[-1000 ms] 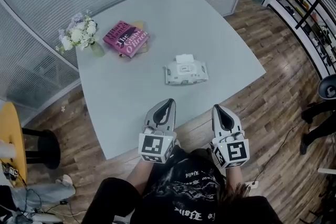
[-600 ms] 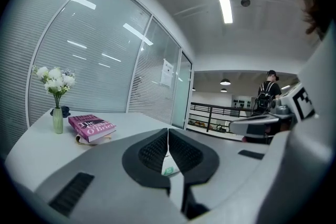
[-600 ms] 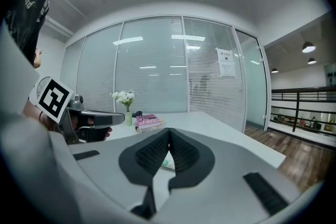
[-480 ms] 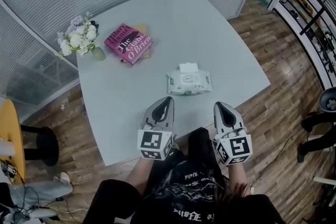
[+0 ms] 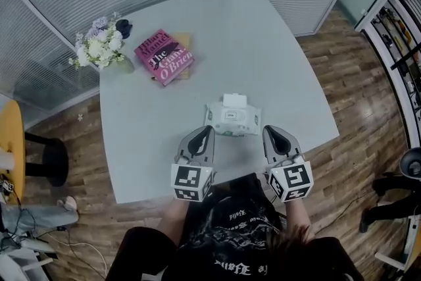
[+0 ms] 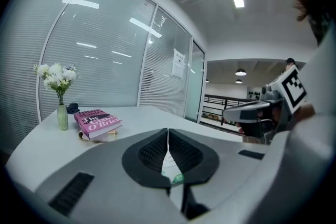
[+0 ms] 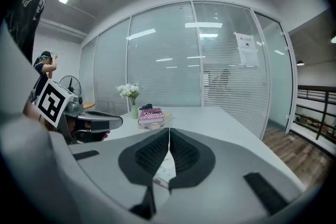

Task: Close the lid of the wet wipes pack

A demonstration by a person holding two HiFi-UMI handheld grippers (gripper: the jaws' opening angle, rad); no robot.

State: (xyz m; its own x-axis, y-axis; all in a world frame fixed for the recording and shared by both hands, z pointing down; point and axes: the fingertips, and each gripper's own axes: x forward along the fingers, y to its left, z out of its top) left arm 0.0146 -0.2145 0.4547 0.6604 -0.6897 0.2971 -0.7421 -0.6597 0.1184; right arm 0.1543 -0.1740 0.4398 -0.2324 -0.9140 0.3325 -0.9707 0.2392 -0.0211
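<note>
The white wet wipes pack (image 5: 231, 119) lies flat near the table's front edge, its lid flap (image 5: 234, 100) standing open at the far side. My left gripper (image 5: 204, 131) hovers just left of the pack's near corner, jaws pressed together with nothing between them. My right gripper (image 5: 270, 132) hovers just right of the pack, also shut and empty. In the left gripper view (image 6: 168, 134) a sliver of the pack (image 6: 171, 170) shows below the closed jaws. The right gripper view (image 7: 169, 134) likewise shows a bit of the pack (image 7: 165, 172) beneath its tips.
A pink book (image 5: 164, 55) lies on another book at the table's (image 5: 276, 49) far left, beside a vase of white flowers (image 5: 99, 49) and a small dark object (image 5: 122, 27). Glass partition walls stand behind. A yellow stool (image 5: 10, 154) is at the left.
Both grippers moved forward over the table edge and now flank the wipes pack, which was well ahead of them before. Both stayed shut.
</note>
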